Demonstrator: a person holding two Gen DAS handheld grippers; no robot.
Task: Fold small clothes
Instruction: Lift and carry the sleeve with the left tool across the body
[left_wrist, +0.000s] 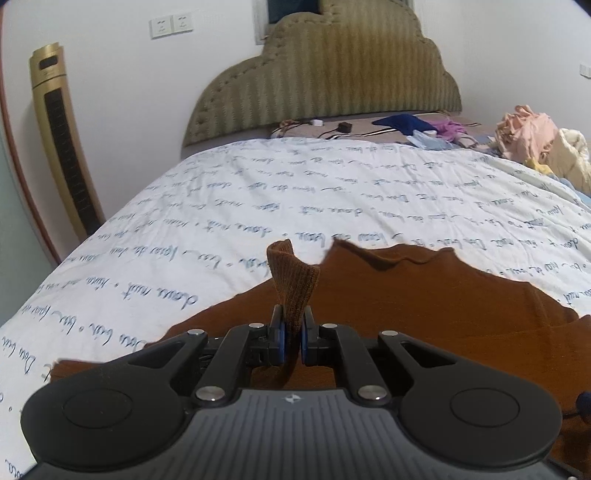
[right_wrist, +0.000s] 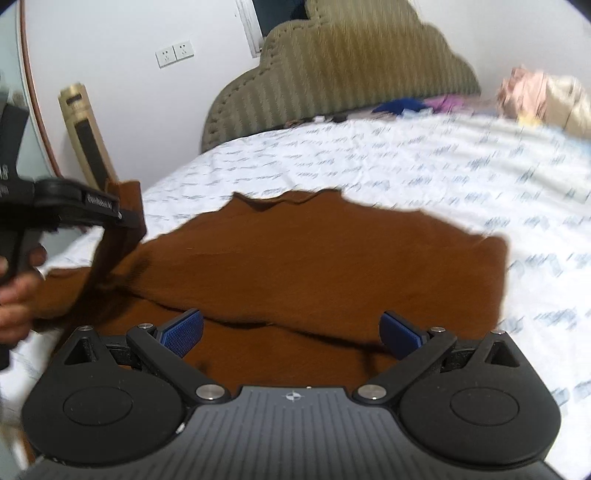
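A brown knit garment lies spread on the white bedspread with blue script. My left gripper is shut on a ribbed strip of it, a cuff that sticks up between the blue pads. The right wrist view shows the same garment spread wide and the left gripper at the left, lifting a sleeve off the bed. My right gripper hovers just above the garment's near part, open wide, with nothing between its blue pads.
A padded olive headboard stands at the far end of the bed. Several loose clothes are piled at the far right. A gold tower fan stands by the wall on the left. A hand holds the left gripper's handle.
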